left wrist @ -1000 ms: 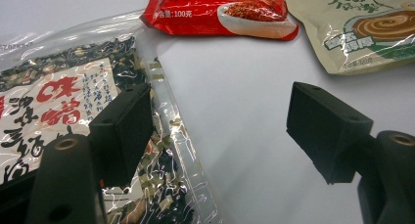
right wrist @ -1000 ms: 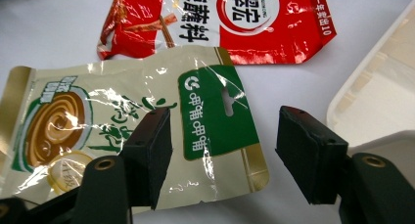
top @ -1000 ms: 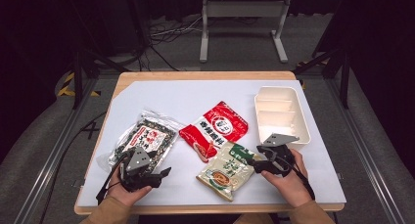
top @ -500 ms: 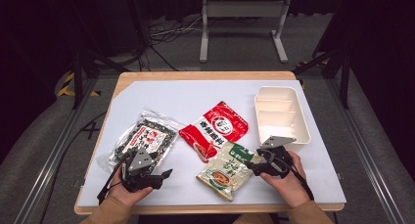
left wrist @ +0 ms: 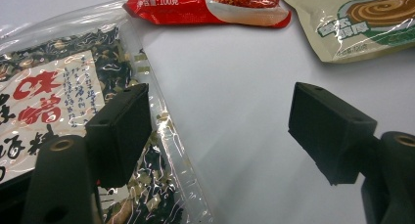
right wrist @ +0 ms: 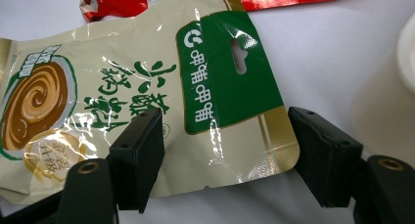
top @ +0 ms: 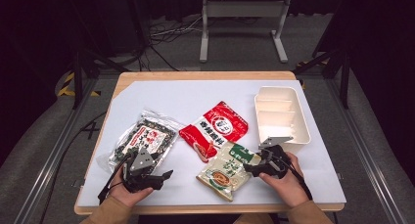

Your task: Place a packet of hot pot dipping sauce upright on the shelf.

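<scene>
Three snack packets lie on the white table top: a dark seaweed packet (top: 144, 138) at the left, a red packet (top: 215, 128) in the middle and a beige packet with a green header (top: 227, 168) near the front. My left gripper (top: 161, 179) rests by the dark packet's near corner. It is open, with one jaw over the dark packet's clear edge (left wrist: 161, 150) and the other over bare table. My right gripper (top: 253, 164) is open and its jaws have just been opening. The beige packet's green header (right wrist: 225, 72) lies between them, untouched by the pads.
An empty white divided tray (top: 281, 123) stands at the right, just beyond my right hand, and its rim (right wrist: 406, 53) shows close to the right jaw. Bare white surface lies between the dark packet and the beige one (left wrist: 357, 23). The table's wooden front edge runs under both wrists.
The right gripper has drifted slightly left and nearer to the front edge, and its jaws stand wider. The left gripper and the three packets have not moved.
</scene>
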### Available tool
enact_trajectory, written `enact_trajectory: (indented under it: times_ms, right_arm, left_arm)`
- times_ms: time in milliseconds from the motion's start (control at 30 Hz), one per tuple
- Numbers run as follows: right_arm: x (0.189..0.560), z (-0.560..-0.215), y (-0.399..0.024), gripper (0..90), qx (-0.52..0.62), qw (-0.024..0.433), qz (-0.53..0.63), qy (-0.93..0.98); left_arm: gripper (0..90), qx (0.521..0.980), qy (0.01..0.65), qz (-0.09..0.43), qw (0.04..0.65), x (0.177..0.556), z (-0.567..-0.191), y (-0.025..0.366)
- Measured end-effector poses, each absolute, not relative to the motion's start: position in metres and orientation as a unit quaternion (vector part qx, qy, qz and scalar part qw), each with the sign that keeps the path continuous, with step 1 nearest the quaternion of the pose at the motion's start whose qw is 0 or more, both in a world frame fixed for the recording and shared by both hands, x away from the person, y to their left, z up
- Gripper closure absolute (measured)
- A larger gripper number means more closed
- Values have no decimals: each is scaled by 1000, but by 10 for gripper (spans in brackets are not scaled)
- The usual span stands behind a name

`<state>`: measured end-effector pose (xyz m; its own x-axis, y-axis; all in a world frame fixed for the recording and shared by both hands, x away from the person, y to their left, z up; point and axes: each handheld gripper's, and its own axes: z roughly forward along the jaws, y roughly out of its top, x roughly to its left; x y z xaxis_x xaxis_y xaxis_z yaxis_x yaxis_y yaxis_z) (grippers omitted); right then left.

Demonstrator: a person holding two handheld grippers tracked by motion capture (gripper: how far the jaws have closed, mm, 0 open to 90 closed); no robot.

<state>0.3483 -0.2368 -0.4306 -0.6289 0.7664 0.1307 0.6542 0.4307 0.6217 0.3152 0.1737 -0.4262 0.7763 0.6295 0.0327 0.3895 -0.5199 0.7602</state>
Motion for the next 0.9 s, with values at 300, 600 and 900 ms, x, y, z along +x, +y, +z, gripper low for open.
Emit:
enact_trajectory:
  times_ms: [300,600,900]
  right_arm:
    - [348,-427,-237,371,421,67,343,837]
    - [342,-412,-239,479,407,42,394,823]
    - [338,-409,-228,538,369,32,394,841]
  left_arm:
    - [244,859,297,154,388,315,-426,173]
    - [243,859,297,155,387,315,-426,173]
    - [240,860,295,157,385,315,-426,173]
